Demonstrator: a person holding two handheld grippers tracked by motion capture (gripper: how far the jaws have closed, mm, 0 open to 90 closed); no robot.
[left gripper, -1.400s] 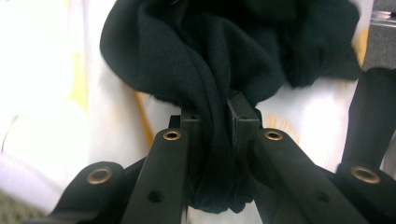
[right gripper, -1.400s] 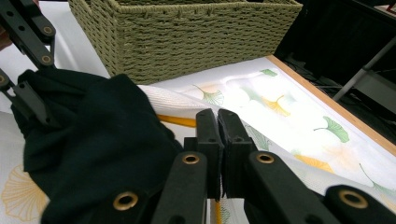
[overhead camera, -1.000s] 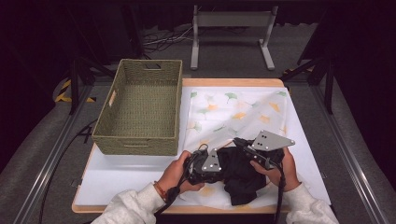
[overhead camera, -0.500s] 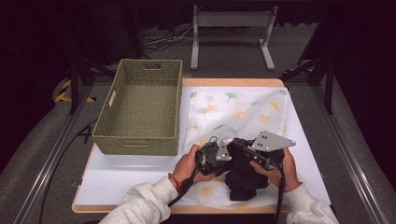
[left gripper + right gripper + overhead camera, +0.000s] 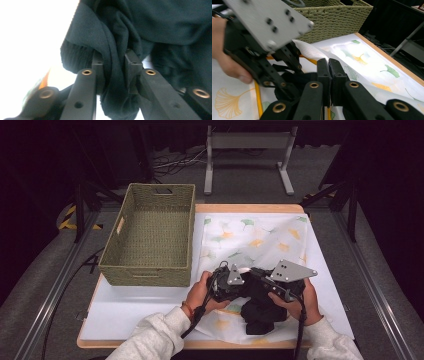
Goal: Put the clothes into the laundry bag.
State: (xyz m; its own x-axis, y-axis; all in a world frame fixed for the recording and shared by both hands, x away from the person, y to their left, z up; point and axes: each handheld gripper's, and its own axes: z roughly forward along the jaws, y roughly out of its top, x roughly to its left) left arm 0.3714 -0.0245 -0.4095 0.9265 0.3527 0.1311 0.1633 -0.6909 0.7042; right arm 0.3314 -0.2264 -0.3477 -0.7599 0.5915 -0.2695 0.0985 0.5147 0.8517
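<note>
High view: the white table (image 5: 125, 310) carries everything else. On it, the woven basket (image 5: 150, 237) stands empty at the far left, and just right of the basket lies the leaf-printed cloth (image 5: 250, 240). On the near part of that cloth, toward the person from the basket, sits a bunched black garment (image 5: 260, 312) — the thing being worked, by my guess.

The left gripper (image 5: 113, 72) has its jaws clamped on a thick fold of the garment. The right gripper (image 5: 328, 75) has its jaws pressed together; I cannot tell whether any fabric is caught between them.

To do this well, hold the fold deep in the jaws and lift slowly, so the cloth underneath stays flat.

Both hands crowd over the garment — its shape, edges and true extent are hard to make out.
</note>
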